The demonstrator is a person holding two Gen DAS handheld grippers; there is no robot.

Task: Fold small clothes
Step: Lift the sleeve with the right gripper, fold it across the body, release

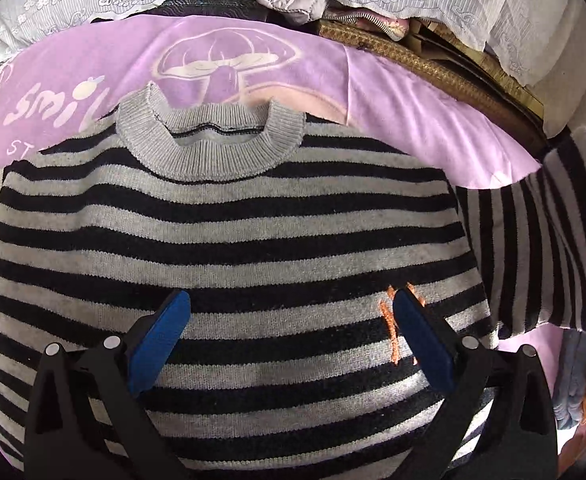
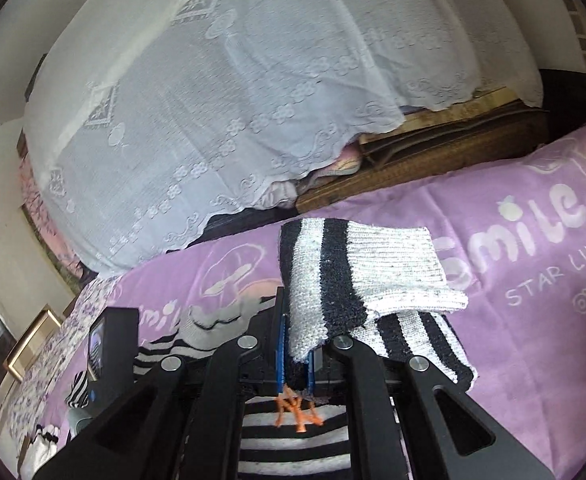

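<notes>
A black-and-grey striped sweater (image 1: 253, 240) lies face up on a purple blanket (image 1: 413, 112), its grey collar (image 1: 213, 144) at the far side. My left gripper (image 1: 293, 320) hovers open just over the chest, with only flat knit between its blue pads (image 1: 161, 340). Small orange stitching (image 1: 391, 320) shows by the right pad. One sleeve (image 1: 533, 240) rises off the blanket at the right. In the right wrist view my right gripper (image 2: 296, 356) is shut on that sleeve (image 2: 357, 276), whose cuff flops over to the right above the sweater body (image 2: 293, 448).
A white lace cloth (image 2: 213, 100) covers a pile behind the blanket, with a brown woven edge (image 2: 433, 148) beside it. A black device with a small screen (image 2: 101, 344) stands at the left. Folded clothes (image 1: 581, 380) lie at the lower right.
</notes>
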